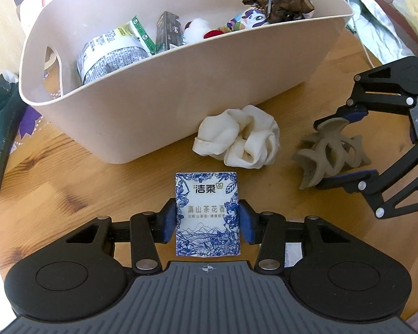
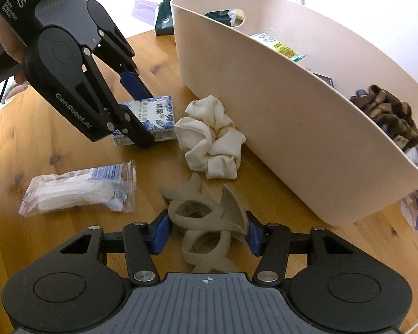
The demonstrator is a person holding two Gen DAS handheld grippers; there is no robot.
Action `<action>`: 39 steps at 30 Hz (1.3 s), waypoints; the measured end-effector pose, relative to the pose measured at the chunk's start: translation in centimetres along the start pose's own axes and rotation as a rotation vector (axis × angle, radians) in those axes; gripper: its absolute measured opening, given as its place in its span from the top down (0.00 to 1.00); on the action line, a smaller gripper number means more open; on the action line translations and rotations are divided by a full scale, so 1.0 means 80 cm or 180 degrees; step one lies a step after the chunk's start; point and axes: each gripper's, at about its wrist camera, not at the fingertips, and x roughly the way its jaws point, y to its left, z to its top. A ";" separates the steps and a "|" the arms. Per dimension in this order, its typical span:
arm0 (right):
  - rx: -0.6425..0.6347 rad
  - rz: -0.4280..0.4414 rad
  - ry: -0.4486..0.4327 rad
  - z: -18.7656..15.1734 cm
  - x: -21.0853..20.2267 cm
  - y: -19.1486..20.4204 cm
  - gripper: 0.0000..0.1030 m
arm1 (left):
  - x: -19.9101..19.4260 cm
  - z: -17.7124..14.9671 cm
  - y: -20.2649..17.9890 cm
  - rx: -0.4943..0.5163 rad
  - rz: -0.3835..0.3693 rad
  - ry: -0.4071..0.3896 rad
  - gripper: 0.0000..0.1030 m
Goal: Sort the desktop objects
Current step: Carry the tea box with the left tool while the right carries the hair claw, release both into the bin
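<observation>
Both grips look made, so the lift-and-drop step is in hand. The left gripper (image 1: 207, 221) has its blue pads pressed on either side of the blue-and-white tissue pack (image 1: 207, 214), which lies flat on the wooden table (image 1: 69, 172) between the fingers. The right gripper (image 2: 206, 232) is clamped on the grey claw hair clip (image 2: 206, 222), its pads touching the clip's outer curves. Just beyond both sets of fingertips sits the cream scrunchie (image 1: 237, 139), loose, and beyond that the near wall of the beige basket (image 1: 164, 89), already part filled. The next move, I judge, calls for raising each item above that rim before carrying it forward. To the left of the right gripper's fingers lies a clear-wrapped packet (image 2: 78, 192), clear of the path.
</observation>
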 end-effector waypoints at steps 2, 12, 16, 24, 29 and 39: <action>0.0023 -0.0028 -0.0008 -0.003 -0.008 0.002 0.50 | -0.004 -0.001 -0.001 0.0016 0.0002 -0.0017 0.55; 0.0016 -0.0153 -0.0084 -0.003 -0.024 -0.021 0.50 | -0.041 -0.018 0.001 0.0049 0.0060 -0.0166 0.55; 0.0022 -0.0204 -0.0103 0.003 -0.043 -0.011 0.50 | -0.047 -0.019 -0.001 0.0020 0.0093 -0.0222 0.55; 0.0160 -0.0295 -0.0199 0.004 -0.062 -0.015 0.50 | -0.079 -0.026 0.014 0.0044 0.0198 -0.0449 0.55; 0.0187 -0.0369 -0.0321 0.011 -0.086 -0.019 0.50 | -0.104 -0.018 0.019 0.0121 0.0278 -0.0626 0.55; 0.0338 -0.0443 -0.0584 0.036 -0.108 -0.038 0.50 | -0.137 0.006 0.032 0.0150 0.0413 -0.0938 0.55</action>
